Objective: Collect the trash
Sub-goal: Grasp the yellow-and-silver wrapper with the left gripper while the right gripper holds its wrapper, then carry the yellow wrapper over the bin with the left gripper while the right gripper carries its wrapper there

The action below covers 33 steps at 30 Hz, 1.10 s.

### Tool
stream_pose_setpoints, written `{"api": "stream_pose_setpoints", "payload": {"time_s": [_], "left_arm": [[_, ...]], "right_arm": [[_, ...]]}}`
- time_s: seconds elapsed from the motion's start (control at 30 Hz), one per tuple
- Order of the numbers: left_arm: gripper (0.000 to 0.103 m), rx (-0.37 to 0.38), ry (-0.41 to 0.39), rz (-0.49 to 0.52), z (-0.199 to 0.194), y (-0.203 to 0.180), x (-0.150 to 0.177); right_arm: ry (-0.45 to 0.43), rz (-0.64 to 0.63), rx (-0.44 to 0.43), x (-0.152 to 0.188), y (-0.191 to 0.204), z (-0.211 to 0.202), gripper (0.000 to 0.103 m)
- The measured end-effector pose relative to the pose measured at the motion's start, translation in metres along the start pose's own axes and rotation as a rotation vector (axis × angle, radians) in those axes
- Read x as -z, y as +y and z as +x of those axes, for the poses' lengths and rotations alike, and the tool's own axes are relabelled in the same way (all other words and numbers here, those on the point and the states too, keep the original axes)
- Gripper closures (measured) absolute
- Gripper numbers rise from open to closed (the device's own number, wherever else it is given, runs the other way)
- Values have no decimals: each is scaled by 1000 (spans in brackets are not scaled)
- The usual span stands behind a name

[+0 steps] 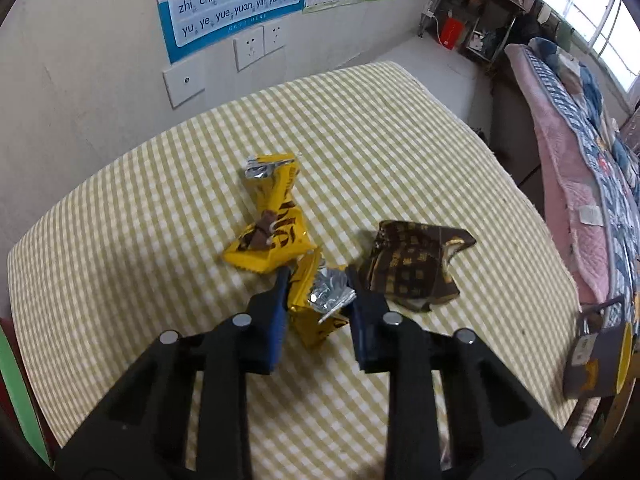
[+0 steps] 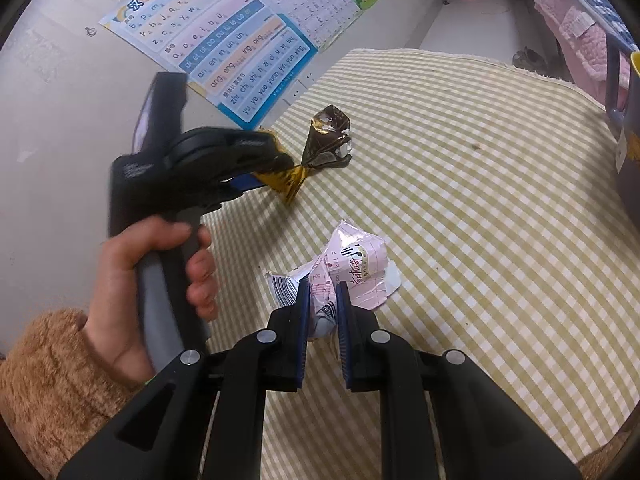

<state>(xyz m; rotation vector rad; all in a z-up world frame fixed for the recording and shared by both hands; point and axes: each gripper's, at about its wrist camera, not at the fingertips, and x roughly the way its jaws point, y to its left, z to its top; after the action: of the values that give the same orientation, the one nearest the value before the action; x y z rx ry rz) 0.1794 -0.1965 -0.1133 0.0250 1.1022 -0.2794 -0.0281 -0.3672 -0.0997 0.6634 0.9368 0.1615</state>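
My left gripper is shut on a small yellow wrapper with silver foil, held just above the checked tablecloth. A larger yellow wrapper lies just beyond it and a dark brown wrapper lies to its right. My right gripper is shut on a crumpled pink and white wrapper near the table's front. The right wrist view also shows the left gripper with its yellow wrapper, close to the brown wrapper.
A dark bin with a yellow rim stands at the table's right edge; it also shows in the right wrist view. A wall with posters and sockets lies behind. A bed with a pink quilt stands at right.
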Motion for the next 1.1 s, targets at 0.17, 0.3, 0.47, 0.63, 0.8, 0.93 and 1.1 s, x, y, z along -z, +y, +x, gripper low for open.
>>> {"api": "stream_pose_setpoints", "payload": {"time_s": [0.17,0.3,0.47,0.63,0.8,0.93,1.1], "left_arm": [[78,1,-54,43,-32,12,17],[78,-6,-76,91,-61,25,39],[78,-16,-83,101,-93,50,66],[78,-29,-74,49,-116,80,89],[77,-44,-57,4,-131,103,114],[77,-46,-59,-21,-141,114,125],[77,-40,-76,-42,-149,123,127]], "right_arm": [[7,-26,18,1,5,7,90],[8,-49,30,3,12,10,90],[17,-99,35,7,27,13,90],[37,-155,39,13,44,19,90],[45,-206,41,20,60,21,90],[53,-239,40,26,72,22,90],[61,-271,33,32,85,23,90]]}}
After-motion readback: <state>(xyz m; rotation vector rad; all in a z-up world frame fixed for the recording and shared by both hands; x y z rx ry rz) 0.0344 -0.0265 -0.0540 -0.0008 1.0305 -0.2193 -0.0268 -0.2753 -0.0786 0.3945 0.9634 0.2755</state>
